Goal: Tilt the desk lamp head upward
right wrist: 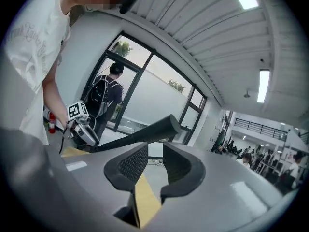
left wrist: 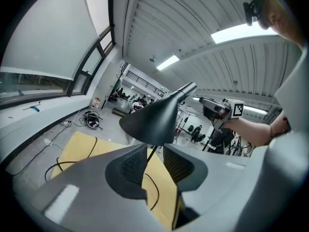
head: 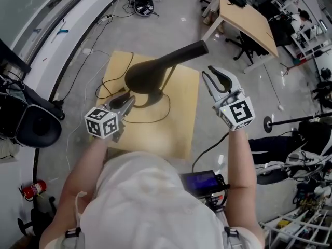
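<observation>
A black desk lamp stands on a small wooden table (head: 179,134); its cone-shaped head (head: 150,75) points down to the left and its narrow rear end (head: 197,49) points up to the right. My left gripper (head: 126,102) sits low by the lamp's base, jaws apart; in the left gripper view the left gripper (left wrist: 154,154) frames the thin stem (left wrist: 151,154) below the lamp head (left wrist: 153,121), without touching it. My right gripper (head: 213,74) hangs open just right of the rear end. In the right gripper view the right gripper (right wrist: 154,156) is empty, with the lamp head (right wrist: 145,133) beyond it.
The lamp's black cord (head: 155,120) loops across the table and off its left edge. A second wooden table (head: 249,17) and office chairs stand at the back right. A black bag (head: 31,124) and a red fire extinguisher (head: 32,190) sit on the floor at left.
</observation>
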